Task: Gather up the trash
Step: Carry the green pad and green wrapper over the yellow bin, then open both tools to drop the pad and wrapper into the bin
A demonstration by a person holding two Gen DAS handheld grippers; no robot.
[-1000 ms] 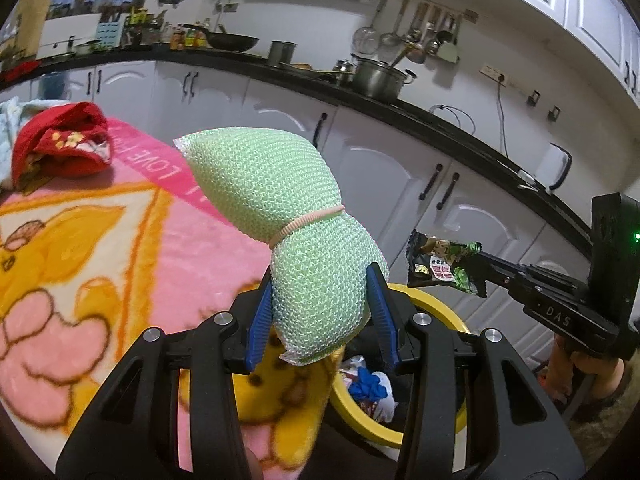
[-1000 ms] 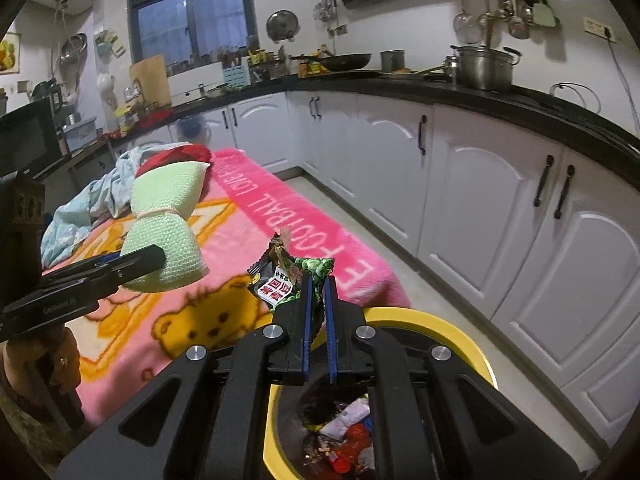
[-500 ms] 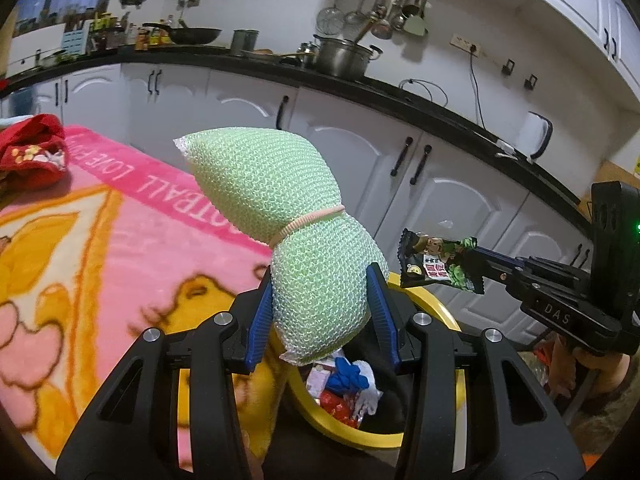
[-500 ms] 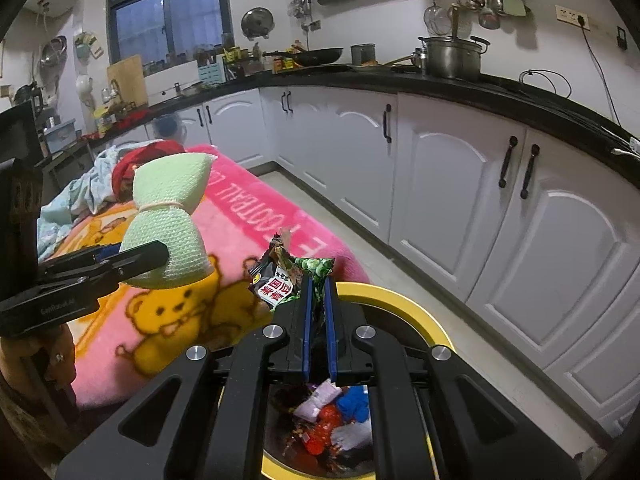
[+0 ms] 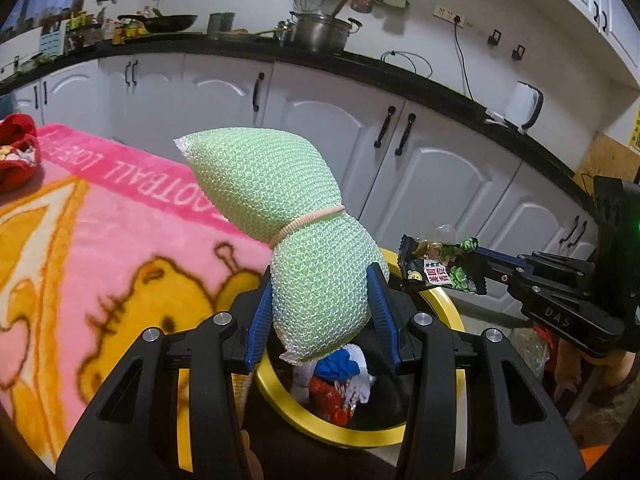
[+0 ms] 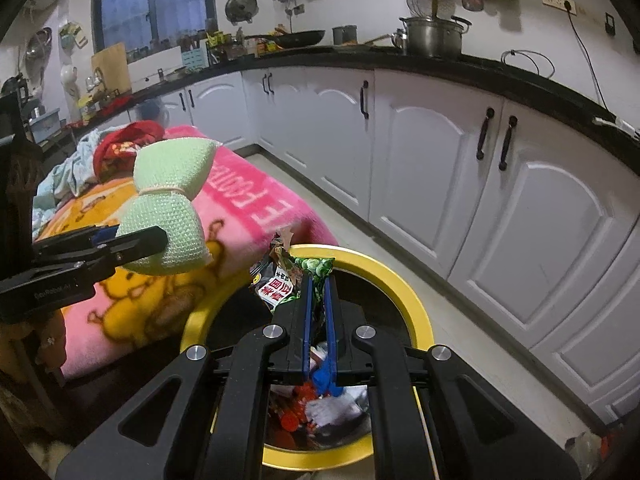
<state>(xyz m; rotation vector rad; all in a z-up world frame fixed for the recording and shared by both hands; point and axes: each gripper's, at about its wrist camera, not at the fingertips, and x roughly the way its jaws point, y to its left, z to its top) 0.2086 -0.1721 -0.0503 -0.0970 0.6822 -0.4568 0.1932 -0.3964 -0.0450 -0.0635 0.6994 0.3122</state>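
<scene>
white cabinets (image 6: 440, 152) behind; yellow-rimmed bin (image 6: 416, 312), seemingly trash-filled, beside pink blanket (image 5: 100, 248).

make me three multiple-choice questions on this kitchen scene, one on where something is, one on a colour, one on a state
1. Where is the crinkled snack wrapper pinched in the right gripper?
A. flat on the pink cartoon blanket
B. held above the yellow-rimmed round trash bin
C. on the black countertop

2. What colour is the band tied round the middle of the green mesh scrubbing sponge?
A. pale pink
B. black
C. blue

3. What state is the left gripper in?
A. open and empty
B. shut on nothing
C. shut on the sponge

Answers:
1 B: the right wrist view shows the wrapper over the trash bin opening, with the pink cartoon blanket off to its side.
2 A: a pale pink band cinches the sponge into a bow shape.
3 C: both blue pads press the sponge's lower half.
</scene>
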